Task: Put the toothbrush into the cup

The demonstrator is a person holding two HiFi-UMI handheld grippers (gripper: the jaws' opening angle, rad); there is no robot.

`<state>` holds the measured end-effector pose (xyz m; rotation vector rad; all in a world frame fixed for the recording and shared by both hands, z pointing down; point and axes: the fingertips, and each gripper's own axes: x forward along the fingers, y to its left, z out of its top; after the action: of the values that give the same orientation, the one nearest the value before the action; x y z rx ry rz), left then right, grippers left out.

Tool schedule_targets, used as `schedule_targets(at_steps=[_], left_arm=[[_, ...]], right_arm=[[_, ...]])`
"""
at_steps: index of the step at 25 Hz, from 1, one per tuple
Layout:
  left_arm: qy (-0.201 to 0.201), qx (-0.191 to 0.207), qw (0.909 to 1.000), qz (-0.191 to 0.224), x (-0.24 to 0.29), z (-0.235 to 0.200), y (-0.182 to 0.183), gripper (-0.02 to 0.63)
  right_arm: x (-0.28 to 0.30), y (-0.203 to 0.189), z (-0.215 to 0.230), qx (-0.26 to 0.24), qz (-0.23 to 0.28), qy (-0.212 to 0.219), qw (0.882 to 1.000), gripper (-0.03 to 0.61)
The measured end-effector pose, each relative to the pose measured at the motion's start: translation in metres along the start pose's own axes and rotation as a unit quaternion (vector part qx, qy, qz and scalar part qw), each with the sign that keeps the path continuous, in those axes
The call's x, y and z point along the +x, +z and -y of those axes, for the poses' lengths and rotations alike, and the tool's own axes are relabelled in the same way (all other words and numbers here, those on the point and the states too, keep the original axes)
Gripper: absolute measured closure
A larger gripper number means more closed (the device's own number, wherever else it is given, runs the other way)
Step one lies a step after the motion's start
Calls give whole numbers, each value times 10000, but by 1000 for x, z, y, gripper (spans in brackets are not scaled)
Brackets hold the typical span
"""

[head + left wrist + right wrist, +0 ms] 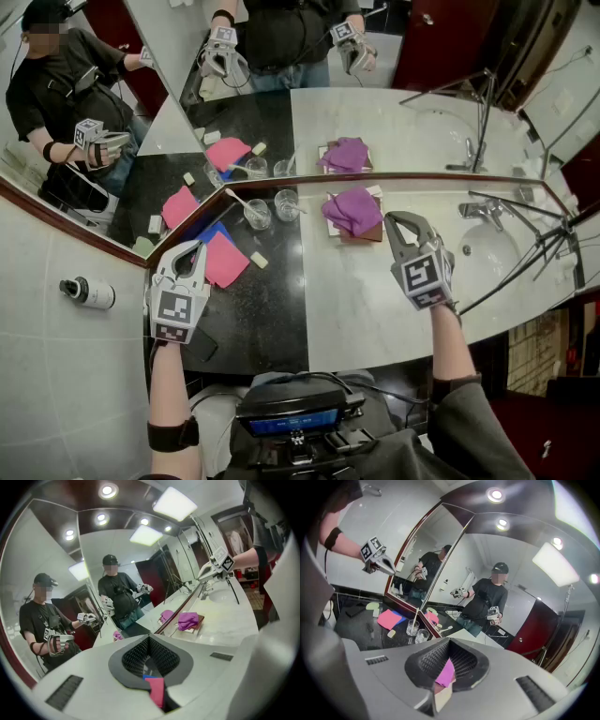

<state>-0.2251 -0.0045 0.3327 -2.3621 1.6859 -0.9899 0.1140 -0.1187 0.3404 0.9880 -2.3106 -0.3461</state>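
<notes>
On the head view, I see the white toothbrush (240, 199) leaning in a clear glass cup (257, 215). The cup stands on the black stretch of the counter (272, 319), close to the wall mirror (422, 122). A second clear glass cup (287, 204) stands just to its right. My left gripper (187, 251) hangs at the counter's left edge, just beside a pink square cloth (223, 259). My right gripper (401, 223) hangs over the white stretch, its tips near a purple crumpled cloth (353, 210). The toothbrush sits between the two grippers and farther toward the mirror, well apart from both pairs of jaws.

In the left gripper view, the jaws are pressed together with nothing clamped. Through the gap below them I see only the pink cloth and a blue edge. The purple cloth lies ahead on the right.

In the right gripper view, the jaws are all but together and hold nothing. The purple cloth shows through the narrow slit. The cup with the toothbrush stands off to the left, beyond the jaw tips, beside the second cup.
</notes>
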Motion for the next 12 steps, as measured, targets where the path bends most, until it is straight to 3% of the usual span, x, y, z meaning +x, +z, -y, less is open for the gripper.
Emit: schedule_targets(at_steps=[4, 8, 12], left_arm=[[-74, -890, 9952, 410, 3, 4, 6, 614], [16, -2361, 9681, 844, 3, -4, 9, 614], [128, -2774, 9560, 948, 6, -3, 9, 614]], right_arm=[[6, 15, -7, 782, 289, 127, 9964, 560], [11, 30, -13, 1500, 540, 221, 9870, 560], [18, 39, -27, 2117, 712, 366, 9741, 560]])
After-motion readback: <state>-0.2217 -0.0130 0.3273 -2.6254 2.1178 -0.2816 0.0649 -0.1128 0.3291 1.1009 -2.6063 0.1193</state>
